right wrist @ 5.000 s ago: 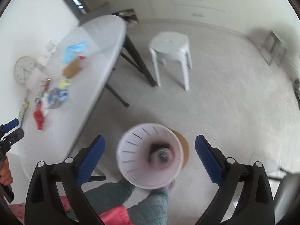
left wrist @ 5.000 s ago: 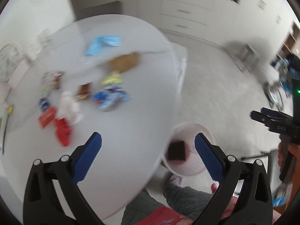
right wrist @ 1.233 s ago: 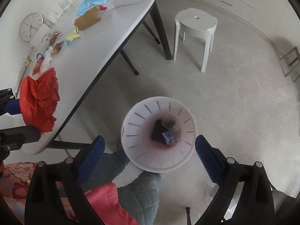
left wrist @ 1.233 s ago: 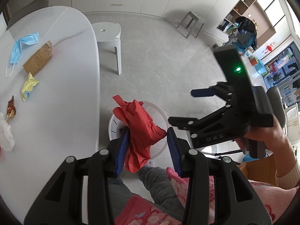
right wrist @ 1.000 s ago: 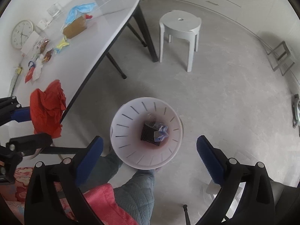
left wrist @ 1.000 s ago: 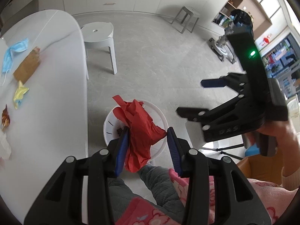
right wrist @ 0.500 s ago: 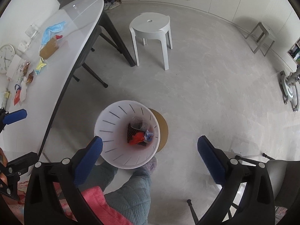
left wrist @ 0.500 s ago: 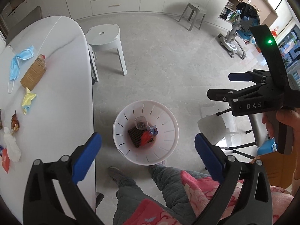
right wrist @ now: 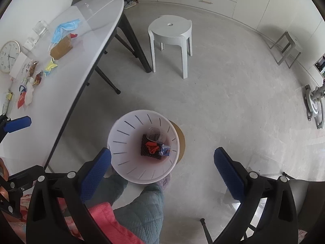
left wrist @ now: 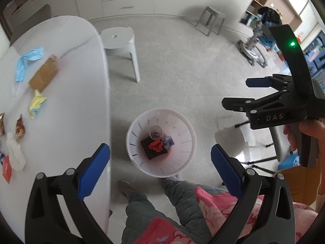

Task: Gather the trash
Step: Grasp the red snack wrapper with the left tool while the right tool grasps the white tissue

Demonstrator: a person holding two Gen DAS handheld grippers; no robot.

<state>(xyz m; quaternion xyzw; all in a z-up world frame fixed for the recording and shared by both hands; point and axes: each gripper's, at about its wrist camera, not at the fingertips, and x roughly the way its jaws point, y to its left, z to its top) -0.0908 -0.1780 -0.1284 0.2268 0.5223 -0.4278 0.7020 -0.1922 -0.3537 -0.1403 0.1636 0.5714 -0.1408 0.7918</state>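
Crumpled red wrapper point(left wrist: 155, 145): now at bottom of slotted white plastic bin point(left wrist: 182, 122), lower centre of left view, lying on black ridged pad point(left wrist: 151, 152) beside clear plastic cup point(left wrist: 155, 131) and blue-white packet point(left wrist: 169, 141). Held over bin in left gripper point(left wrist: 160, 169) a second ago; since released. Left gripper: blue pads wide apart, empty, above bin. Right gripper point(right wrist: 162, 167): likewise spread, nothing held. One item collected; more remains on white oval table point(left wrist: 71, 105) at left of frame: blue face mask point(left wrist: 26, 61), brown paper packet point(left wrist: 43, 76), yellow wrapper point(left wrist: 36, 103), white tissue point(left wrist: 15, 152), small orange-red packet point(left wrist: 6, 167). Next pickup likely from that group.
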